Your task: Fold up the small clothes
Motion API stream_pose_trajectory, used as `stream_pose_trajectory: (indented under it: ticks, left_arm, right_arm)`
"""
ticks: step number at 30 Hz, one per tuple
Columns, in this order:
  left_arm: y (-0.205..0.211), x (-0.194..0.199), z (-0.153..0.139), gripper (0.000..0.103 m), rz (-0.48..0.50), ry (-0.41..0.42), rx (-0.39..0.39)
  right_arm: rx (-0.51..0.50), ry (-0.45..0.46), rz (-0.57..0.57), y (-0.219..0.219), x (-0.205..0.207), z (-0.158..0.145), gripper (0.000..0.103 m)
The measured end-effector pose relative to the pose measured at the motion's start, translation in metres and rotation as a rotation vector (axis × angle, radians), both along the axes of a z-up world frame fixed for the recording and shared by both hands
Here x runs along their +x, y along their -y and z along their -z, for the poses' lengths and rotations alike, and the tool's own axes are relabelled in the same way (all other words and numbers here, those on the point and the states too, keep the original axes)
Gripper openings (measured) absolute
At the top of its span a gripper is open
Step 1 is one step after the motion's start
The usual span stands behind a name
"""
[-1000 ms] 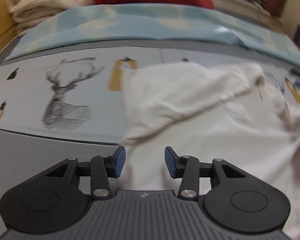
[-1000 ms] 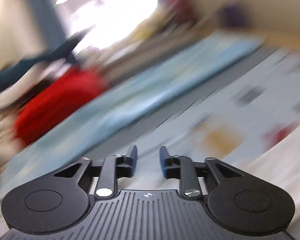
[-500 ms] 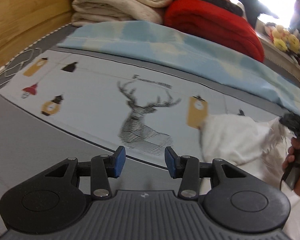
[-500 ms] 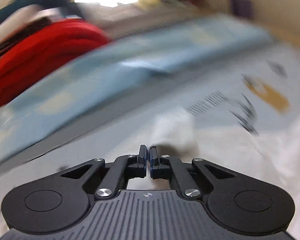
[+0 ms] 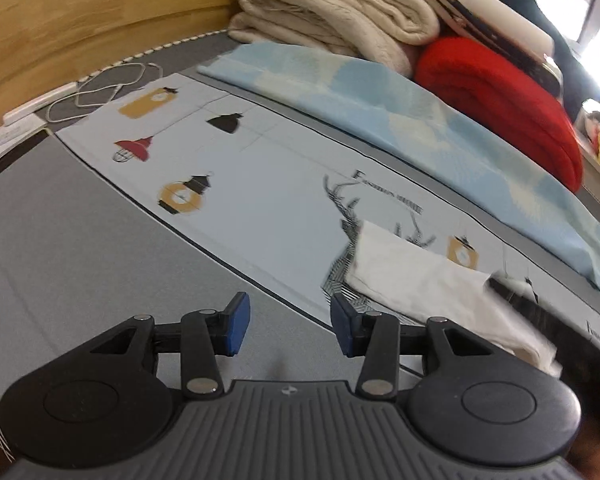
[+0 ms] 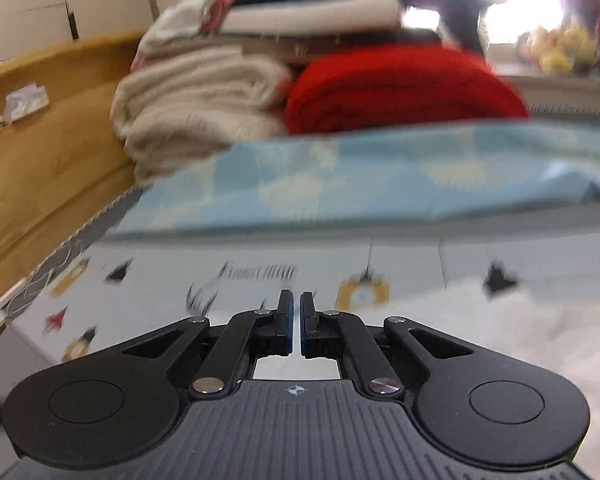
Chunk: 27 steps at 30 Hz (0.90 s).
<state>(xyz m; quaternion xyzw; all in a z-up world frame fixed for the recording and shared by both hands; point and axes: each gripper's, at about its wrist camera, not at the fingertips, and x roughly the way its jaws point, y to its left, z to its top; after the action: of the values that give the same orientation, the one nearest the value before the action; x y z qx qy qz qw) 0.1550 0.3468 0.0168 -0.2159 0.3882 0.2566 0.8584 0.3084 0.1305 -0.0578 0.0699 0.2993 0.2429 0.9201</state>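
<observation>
A white garment (image 5: 420,284) lies crumpled on the printed sheet (image 5: 240,184), its edge drawn over the deer print. My left gripper (image 5: 290,326) hovers over the grey bedding to the garment's left; its jaws stand open and are widening a little, with nothing between them. My right gripper (image 6: 296,320) is shut, and a strip of white cloth shows just under its pads, so it grips the garment (image 6: 520,332), which spreads to its right. In the left wrist view the right gripper (image 5: 548,328) is a dark blur at the garment's edge.
A light blue sheet (image 5: 380,108) lies folded behind the printed one. Beige blankets (image 5: 332,12) and a red blanket (image 5: 496,92) are stacked at the back. A wooden bed frame (image 5: 80,20) runs along the left, with a white cable (image 5: 100,88) beside it.
The right gripper shut on the white garment and swept left with it. The left gripper moved left off the garment and rolled, staying open and empty.
</observation>
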Motion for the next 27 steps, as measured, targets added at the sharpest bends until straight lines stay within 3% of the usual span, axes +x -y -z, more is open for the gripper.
stream_pose_trajectory:
  ticks: [2, 3, 8, 12, 16, 20, 22, 24, 27]
  left_arm:
    - [-0.009, 0.002, 0.008, 0.051, -0.011, 0.004, -0.081]
    - [-0.012, 0.002, 0.013, 0.051, -0.015, 0.011, -0.124]
    - [-0.015, 0.02, 0.047, 0.048, 0.03, 0.066, -0.287]
    - [-0.011, 0.041, 0.07, 0.048, 0.024, 0.103, -0.338]
    - [-0.008, 0.062, 0.088, 0.048, -0.004, 0.12, -0.283]
    - [-0.011, 0.081, 0.119, 0.048, -0.021, 0.105, -0.284]
    - [-0.011, 0.09, 0.132, 0.048, -0.025, 0.109, -0.282]
    - [-0.006, 0.098, 0.135, 0.048, -0.005, 0.138, -0.233]
    - [0.006, 0.114, 0.135, 0.046, 0.024, 0.118, -0.151]
  right_arm:
    - [0.043, -0.128, -0.112, -0.001, 0.002, 0.004, 0.002]
    - [0.03, -0.14, -0.127, 0.001, 0.001, 0.004, 0.003]
    - [-0.111, -0.107, -0.134, 0.063, -0.026, -0.03, 0.016]
    - [-0.239, -0.08, -0.078, 0.152, -0.049, -0.06, 0.03]
    - [-0.331, -0.07, 0.068, 0.242, -0.074, -0.07, 0.041]
    - [-0.306, -0.109, 0.25, 0.322, -0.094, -0.047, 0.044]
    - [-0.35, -0.178, 0.322, 0.336, -0.084, -0.037, 0.044]
    - [-0.32, -0.122, 0.356, 0.345, -0.076, -0.04, 0.044]
    - [-0.323, -0.103, 0.374, 0.353, -0.064, -0.037, 0.044]
